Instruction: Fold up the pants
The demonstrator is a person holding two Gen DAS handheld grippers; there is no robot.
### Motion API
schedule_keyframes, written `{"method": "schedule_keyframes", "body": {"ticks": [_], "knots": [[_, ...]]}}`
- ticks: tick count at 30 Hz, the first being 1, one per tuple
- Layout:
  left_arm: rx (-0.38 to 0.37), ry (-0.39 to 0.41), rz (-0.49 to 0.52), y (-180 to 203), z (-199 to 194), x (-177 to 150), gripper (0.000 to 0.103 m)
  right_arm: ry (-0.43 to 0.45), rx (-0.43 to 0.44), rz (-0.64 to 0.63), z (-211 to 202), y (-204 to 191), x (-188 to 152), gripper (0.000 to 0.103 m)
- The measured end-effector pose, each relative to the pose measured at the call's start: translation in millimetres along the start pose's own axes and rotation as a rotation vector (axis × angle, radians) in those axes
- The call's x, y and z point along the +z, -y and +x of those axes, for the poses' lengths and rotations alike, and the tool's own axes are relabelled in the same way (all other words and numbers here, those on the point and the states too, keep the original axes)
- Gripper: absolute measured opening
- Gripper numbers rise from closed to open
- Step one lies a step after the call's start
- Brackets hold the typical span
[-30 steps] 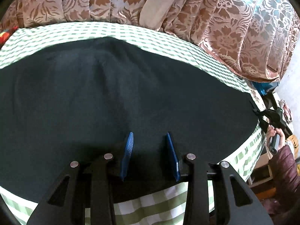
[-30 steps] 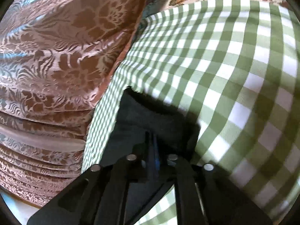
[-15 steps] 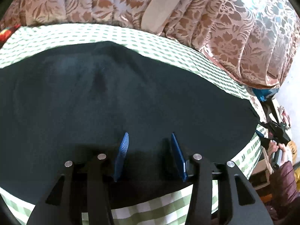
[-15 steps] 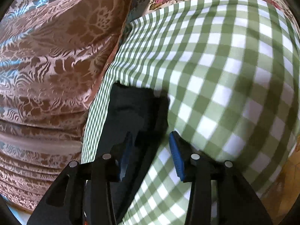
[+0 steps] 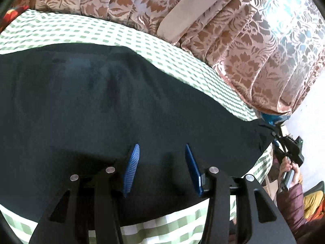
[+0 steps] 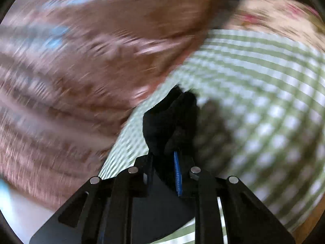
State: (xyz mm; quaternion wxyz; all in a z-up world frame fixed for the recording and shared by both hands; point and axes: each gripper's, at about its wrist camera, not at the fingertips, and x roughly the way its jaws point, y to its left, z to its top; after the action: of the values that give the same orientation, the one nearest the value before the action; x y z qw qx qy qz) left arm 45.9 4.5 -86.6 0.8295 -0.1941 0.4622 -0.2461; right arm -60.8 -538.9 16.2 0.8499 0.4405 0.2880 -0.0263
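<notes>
The black pants [image 5: 105, 109] lie spread flat on the green checked cloth [image 5: 113, 34]. My left gripper [image 5: 161, 152] hovers open over their near edge, with its blue pads [image 5: 132, 166] apart and nothing between them. My right gripper [image 6: 164, 154] is shut on the end of the pants [image 6: 170, 122], which bunches up and lifts off the checked cloth [image 6: 264, 93]; this view is motion-blurred. The right gripper also shows in the left wrist view [image 5: 288, 144] at the far right end of the pants, held by a hand.
A brown floral curtain [image 5: 243, 46] hangs close behind the table and fills the left of the right wrist view [image 6: 81, 61]. A floral cloth [image 6: 280, 16] lies beyond the checked cloth. The table edge drops off at the right, near the person's arm [image 5: 290, 199].
My right gripper opened half a second ago, then shut again on the pants' end and lifted it. My left gripper opened a little wider and stayed over the near edge.
</notes>
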Motion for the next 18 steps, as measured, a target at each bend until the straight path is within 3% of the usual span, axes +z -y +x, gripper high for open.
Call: {"method": "schedule_keyframes", "body": {"ticks": [3, 8, 12, 16, 18], "knots": [[-0.042, 0.012, -0.023, 1, -4, 5, 0.046, -0.068, 0.092, -0.111, 15, -49, -17, 0.016], [-0.115, 0.008, -0.042, 2, -8, 5, 0.046, -0.251, 0.197, -0.261, 68, -123, -76, 0.016], [-0.148, -0.007, -0.059, 0, -6, 7, 0.046, -0.441, 0.211, -0.353, 122, -159, -138, 0.015], [-0.214, -0.016, -0.089, -1, -6, 11, 0.046, -0.567, 0.19, -0.473, 149, -182, -187, 0.015], [-0.246, -0.029, -0.118, -4, -3, 14, 0.054, -0.612, 0.169, -0.54, 156, -185, -207, 0.017]]}}
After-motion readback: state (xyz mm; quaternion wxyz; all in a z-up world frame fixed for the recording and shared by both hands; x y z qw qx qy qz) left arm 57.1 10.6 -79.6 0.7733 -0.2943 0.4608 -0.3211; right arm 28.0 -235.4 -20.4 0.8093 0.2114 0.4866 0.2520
